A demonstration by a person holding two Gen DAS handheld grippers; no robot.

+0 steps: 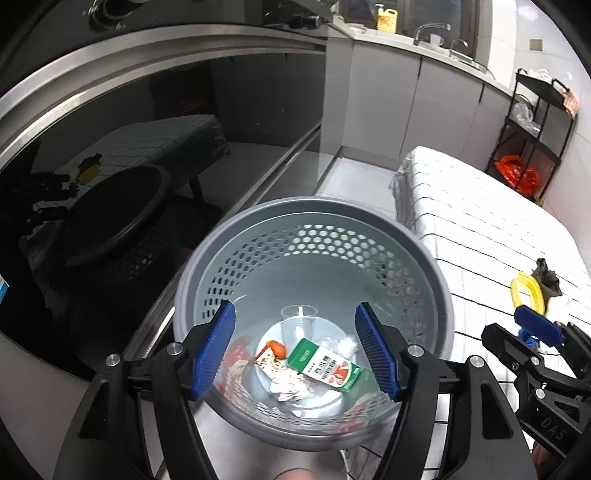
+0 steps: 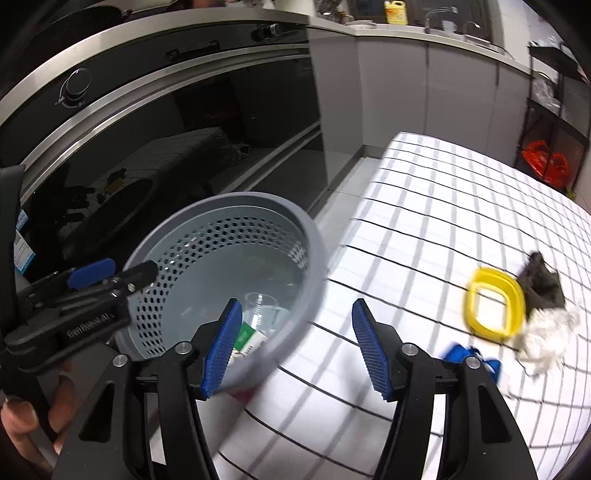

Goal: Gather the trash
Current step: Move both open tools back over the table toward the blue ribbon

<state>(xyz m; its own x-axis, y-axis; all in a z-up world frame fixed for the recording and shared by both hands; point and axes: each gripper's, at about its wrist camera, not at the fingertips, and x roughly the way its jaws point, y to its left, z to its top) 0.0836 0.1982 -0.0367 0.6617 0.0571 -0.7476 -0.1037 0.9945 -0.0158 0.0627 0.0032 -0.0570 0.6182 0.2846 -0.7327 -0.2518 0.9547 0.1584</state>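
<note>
A grey perforated basket (image 1: pixel 314 206) sits beside the table and holds a green carton (image 1: pixel 325 365), a clear cup (image 1: pixel 299 321), crumpled paper (image 1: pixel 291 384) and an orange scrap (image 1: pixel 277 349). My left gripper (image 1: pixel 295 306) hangs open over the basket with nothing between its pads. My right gripper (image 2: pixel 296 302) is open and empty above the table edge, next to the basket (image 2: pixel 258 199) rim. On the checked tablecloth (image 2: pixel 424 221) lie a yellow ring (image 2: pixel 496 302), a dark crumpled scrap (image 2: pixel 543 280), a white tissue wad (image 2: pixel 546 332) and a small blue item (image 2: pixel 469 356).
A black glass appliance front (image 1: pixel 147 129) with steel trim stands behind the basket. A black rack (image 1: pixel 535 129) with a red bag (image 1: pixel 517 173) stands past the table. A counter with a sink and a yellow bottle (image 1: pixel 386 18) runs along the back wall. A hand (image 2: pixel 22 424) holds the left gripper.
</note>
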